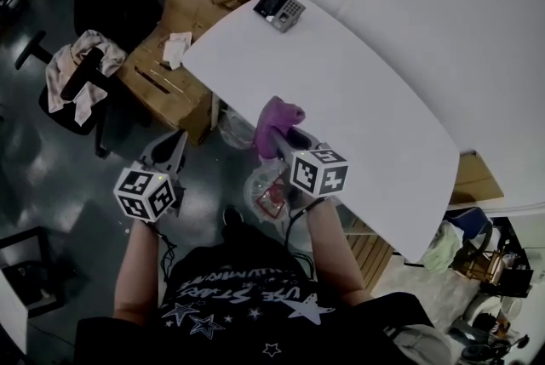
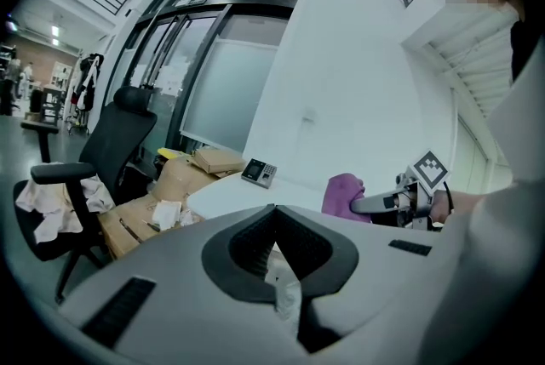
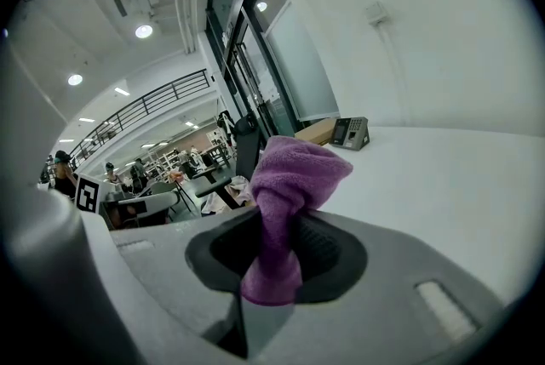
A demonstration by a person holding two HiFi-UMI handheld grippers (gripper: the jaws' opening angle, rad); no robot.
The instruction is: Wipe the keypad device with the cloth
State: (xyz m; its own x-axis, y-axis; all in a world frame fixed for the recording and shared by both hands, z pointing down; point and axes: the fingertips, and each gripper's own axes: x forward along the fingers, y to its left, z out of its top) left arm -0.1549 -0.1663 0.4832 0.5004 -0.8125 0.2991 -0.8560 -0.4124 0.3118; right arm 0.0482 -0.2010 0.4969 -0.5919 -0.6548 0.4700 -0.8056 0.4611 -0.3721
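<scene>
Although the purple cloth (image 1: 279, 115) is already clamped in the right gripper (image 1: 281, 140), wiping has not begun. In the head view, the keypad device (image 1: 279, 8) sits well ahead of those jaws, at the far corner of the white table (image 1: 366, 99), and the cloth does not touch it. The left gripper (image 1: 170, 146) hangs to the left of the right one, off the table. Judged remaining: carry the cloth forward to the device, then wipe it.

In the left gripper view, the jaws meet at their tips with nothing gripped. The device lies ahead, slightly left. Cardboard boxes (image 2: 213, 161) and an office chair (image 2: 115, 142) stand further left, beyond the table edge.

In the right gripper view, the jaws pinch the lower part of the cloth, and its bunched top stands above them. The device lies ahead, slightly right. Only bare tabletop lies between, so nothing blocks the approach. The boxes stand just beside the device, and a wide stroke could brush them.
</scene>
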